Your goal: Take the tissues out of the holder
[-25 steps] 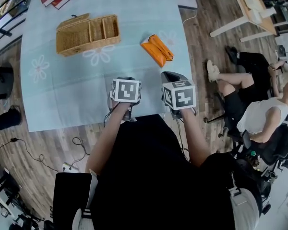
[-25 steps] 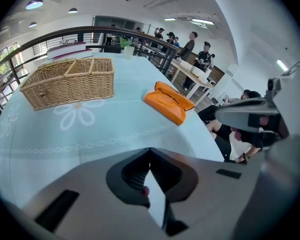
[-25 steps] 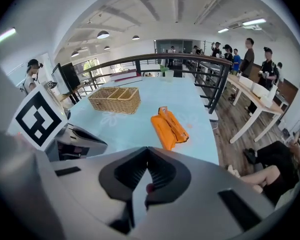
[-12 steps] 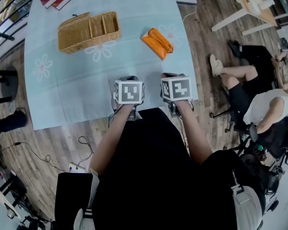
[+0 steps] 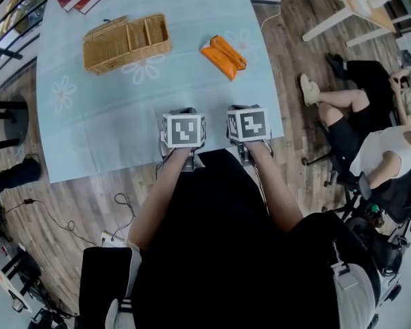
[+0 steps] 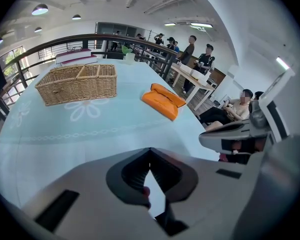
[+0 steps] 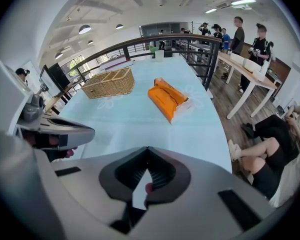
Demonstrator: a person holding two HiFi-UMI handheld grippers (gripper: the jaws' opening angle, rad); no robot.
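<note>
While the left gripper (image 6: 150, 151) and right gripper (image 7: 147, 151) hang at the near table edge, grey jaws pressed together on nothing, the soft orange tissue holder (image 5: 223, 55) lies farther off on smooth pale-blue flowered cloth (image 5: 109, 125), right of a rectangular woven wicker basket (image 5: 127, 43).

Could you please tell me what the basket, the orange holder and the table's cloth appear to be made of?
The basket looks like woven wicker, matt tan; its crossing strands show. The holder seems soft fabric or faux leather, bright orange, with folded flaps; I cannot tell which. The cloth looks like thin light-blue fabric or vinyl, smooth, with printed white flowers.
</note>
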